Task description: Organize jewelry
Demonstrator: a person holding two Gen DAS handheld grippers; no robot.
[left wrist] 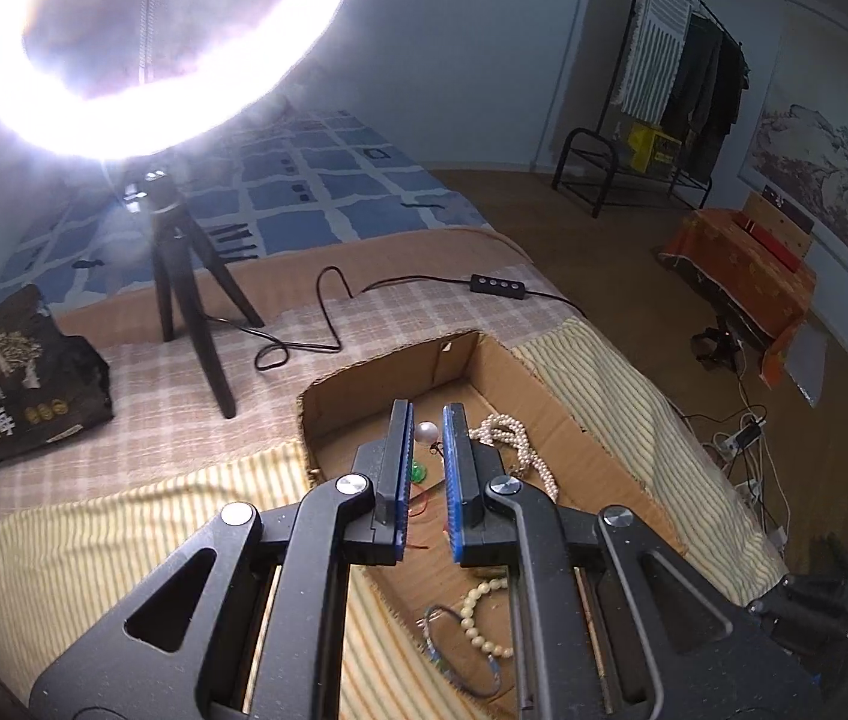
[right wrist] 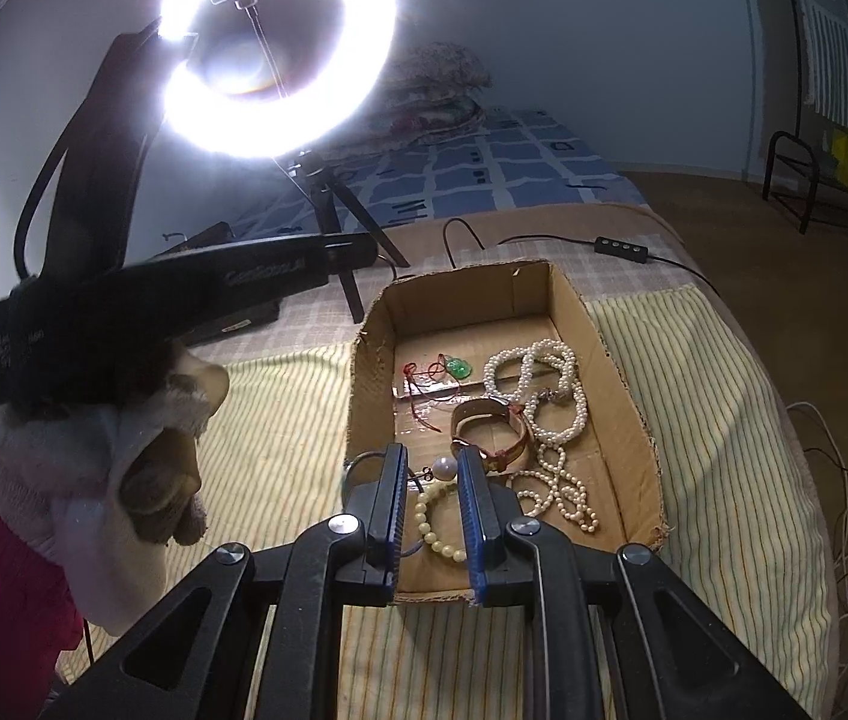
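A shallow cardboard box (right wrist: pixel 574 306) on the bed holds jewelry: a white pearl necklace (right wrist: pixel 550 396), a green pendant on a red cord (right wrist: pixel 458 367), a gold bangle (right wrist: pixel 487 429), a cream bead bracelet (right wrist: pixel 430 531) and a thin blue-grey bangle (left wrist: pixel 460 654). In each wrist view a single large pearl (left wrist: pixel 425 433) (right wrist: pixel 445 468) sits between the fingertips. My left gripper (left wrist: pixel 427 426) hovers over the box (left wrist: pixel 363 384), jaws slightly apart beside the pearl. My right gripper (right wrist: pixel 433 468) is over the box's near end, jaws also narrowly apart; contact with the pearl is unclear.
A bright ring light (right wrist: pixel 276 48) on a black tripod (left wrist: pixel 195 300) stands behind the box, its cable and switch (left wrist: pixel 499 287) trailing across the bed. A dark printed bag (left wrist: pixel 15 372) lies at left. A gloved hand holding the left gripper (right wrist: pixel 141 312) shows at left.
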